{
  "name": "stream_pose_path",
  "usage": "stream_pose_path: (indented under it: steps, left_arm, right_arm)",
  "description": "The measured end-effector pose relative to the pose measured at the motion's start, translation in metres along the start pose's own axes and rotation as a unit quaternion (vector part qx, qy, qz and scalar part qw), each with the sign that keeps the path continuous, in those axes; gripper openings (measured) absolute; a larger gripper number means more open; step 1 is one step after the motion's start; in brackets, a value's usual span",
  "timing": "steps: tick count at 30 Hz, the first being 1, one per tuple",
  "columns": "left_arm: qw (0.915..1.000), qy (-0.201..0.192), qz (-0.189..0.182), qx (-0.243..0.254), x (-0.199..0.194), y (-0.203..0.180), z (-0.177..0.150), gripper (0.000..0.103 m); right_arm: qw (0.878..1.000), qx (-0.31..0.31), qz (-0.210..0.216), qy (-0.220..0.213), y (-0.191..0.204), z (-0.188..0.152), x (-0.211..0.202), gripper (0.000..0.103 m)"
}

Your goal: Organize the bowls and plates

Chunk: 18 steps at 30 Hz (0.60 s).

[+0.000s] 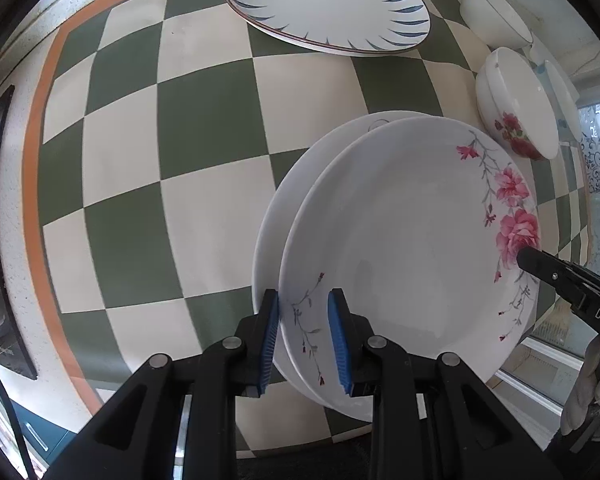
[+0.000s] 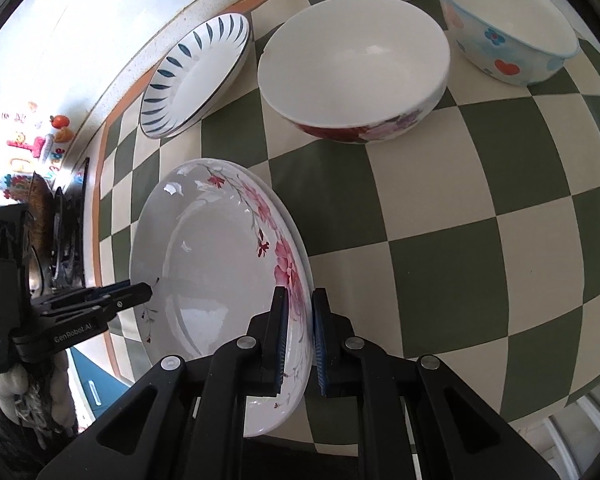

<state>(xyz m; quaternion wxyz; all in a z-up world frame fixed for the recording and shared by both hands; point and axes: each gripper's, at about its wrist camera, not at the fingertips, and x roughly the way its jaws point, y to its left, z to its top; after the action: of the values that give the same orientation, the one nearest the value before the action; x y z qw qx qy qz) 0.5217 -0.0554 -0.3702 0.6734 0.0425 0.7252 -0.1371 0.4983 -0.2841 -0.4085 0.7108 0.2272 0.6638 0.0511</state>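
A white plate with pink flowers (image 1: 412,240) (image 2: 220,264) is held tilted over the green-and-cream checkered mat (image 1: 180,160) by both grippers. My left gripper (image 1: 306,340) is shut on its near rim, one blue pad on each face. On the opposite rim, over the big pink blooms, my right gripper (image 2: 300,340) is shut as well. Each gripper shows in the other's view, the right gripper (image 1: 528,258) at the right and the left gripper (image 2: 148,290) at the left. A plain white plate (image 1: 300,184) lies just under the flowered one, offset to one side.
A blue-leaf plate (image 1: 328,4) (image 2: 196,76) sits at the mat's far edge. Beside the held plate stand a red-flowered bowl (image 2: 356,68) (image 1: 516,108), a plain white bowl (image 1: 492,12) and a heart-patterned bowl (image 2: 508,24). A stove (image 2: 68,240) borders the mat.
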Motion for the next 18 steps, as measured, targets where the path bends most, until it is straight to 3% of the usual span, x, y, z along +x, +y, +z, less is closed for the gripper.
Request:
stream_pose_path:
  steps: [4, 9, 15, 18]
  left_arm:
    - [0.9997, -0.015, 0.018, 0.0, -0.016, 0.0, -0.001, 0.023]
    - [0.9985, -0.051, -0.01, -0.018, -0.054, 0.002, 0.011, 0.023]
    - [0.9927, -0.106, -0.03, -0.047, -0.099, 0.024, 0.062, 0.027]
    - [0.9908, -0.111, -0.031, -0.071, -0.1, 0.052, 0.1, 0.029]
  right_arm:
    - [1.0, -0.004, -0.006, 0.002, 0.004, 0.001, -0.007, 0.015]
    - [1.0, -0.01, 0.019, -0.015, 0.02, 0.011, -0.035, 0.015]
    - [0.997, -0.045, 0.039, -0.054, 0.063, 0.055, -0.074, 0.015]
    - [0.997, -0.047, 0.021, -0.061, 0.074, 0.095, -0.076, 0.015]
